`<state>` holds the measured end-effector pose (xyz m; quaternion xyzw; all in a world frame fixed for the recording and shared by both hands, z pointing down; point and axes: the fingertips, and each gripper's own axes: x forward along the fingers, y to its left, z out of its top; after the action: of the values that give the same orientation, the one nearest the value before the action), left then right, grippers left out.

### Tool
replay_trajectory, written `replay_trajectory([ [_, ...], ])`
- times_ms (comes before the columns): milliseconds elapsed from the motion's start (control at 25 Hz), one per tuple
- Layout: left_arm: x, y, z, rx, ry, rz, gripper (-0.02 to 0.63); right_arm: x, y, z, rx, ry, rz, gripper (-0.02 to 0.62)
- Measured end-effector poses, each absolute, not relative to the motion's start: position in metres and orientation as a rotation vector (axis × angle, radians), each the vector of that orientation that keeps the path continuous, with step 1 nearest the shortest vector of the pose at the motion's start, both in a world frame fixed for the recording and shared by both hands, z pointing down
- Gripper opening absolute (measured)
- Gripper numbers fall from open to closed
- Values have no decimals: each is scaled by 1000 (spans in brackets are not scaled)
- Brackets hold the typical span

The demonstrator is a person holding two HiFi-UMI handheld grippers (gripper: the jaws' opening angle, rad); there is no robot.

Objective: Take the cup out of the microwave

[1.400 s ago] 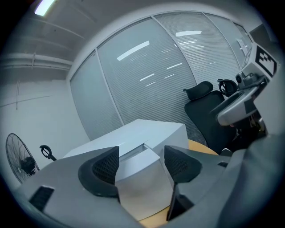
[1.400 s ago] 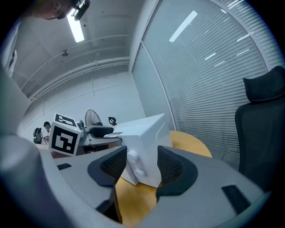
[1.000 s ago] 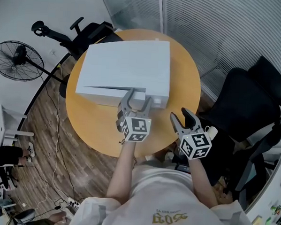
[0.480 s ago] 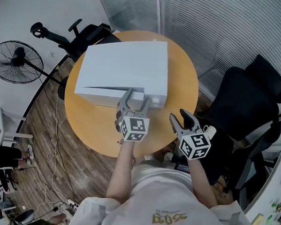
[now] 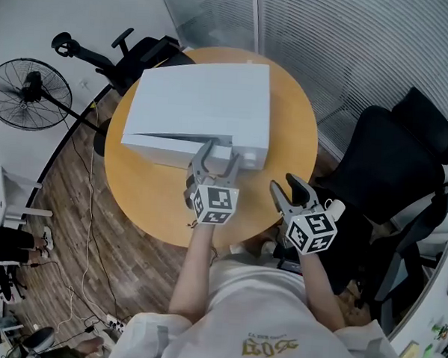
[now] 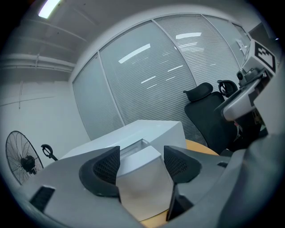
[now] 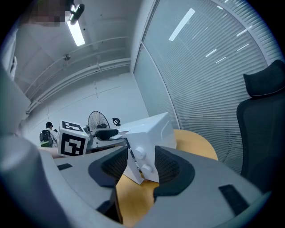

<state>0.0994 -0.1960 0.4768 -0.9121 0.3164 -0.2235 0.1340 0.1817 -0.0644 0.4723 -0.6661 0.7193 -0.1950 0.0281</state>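
- The microwave [image 5: 201, 106] stands on the table [image 5: 293, 141], towards its back and left.
- Its door [image 5: 166, 145] faces the person and stands slightly ajar, with the gap widest at the right.
- The left gripper [image 5: 218, 153] is at the microwave's front, with the door's free edge between its jaws.
- The right gripper [image 5: 287, 184] is to the right of the left one, over the table's near edge and apart from the microwave.
- One chair [image 5: 389, 168] stands right of the table and another [image 5: 133, 57] behind it on the left.
- The fan [image 5: 22, 93] stands on the floor, well to the left.
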Motion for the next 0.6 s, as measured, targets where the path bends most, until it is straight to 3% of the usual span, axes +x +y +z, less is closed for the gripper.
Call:
replay_trajectory([
  [600,90,-179,478,-2625,937,-647,310,172,-72,478,-1988,2306,-614,192],
])
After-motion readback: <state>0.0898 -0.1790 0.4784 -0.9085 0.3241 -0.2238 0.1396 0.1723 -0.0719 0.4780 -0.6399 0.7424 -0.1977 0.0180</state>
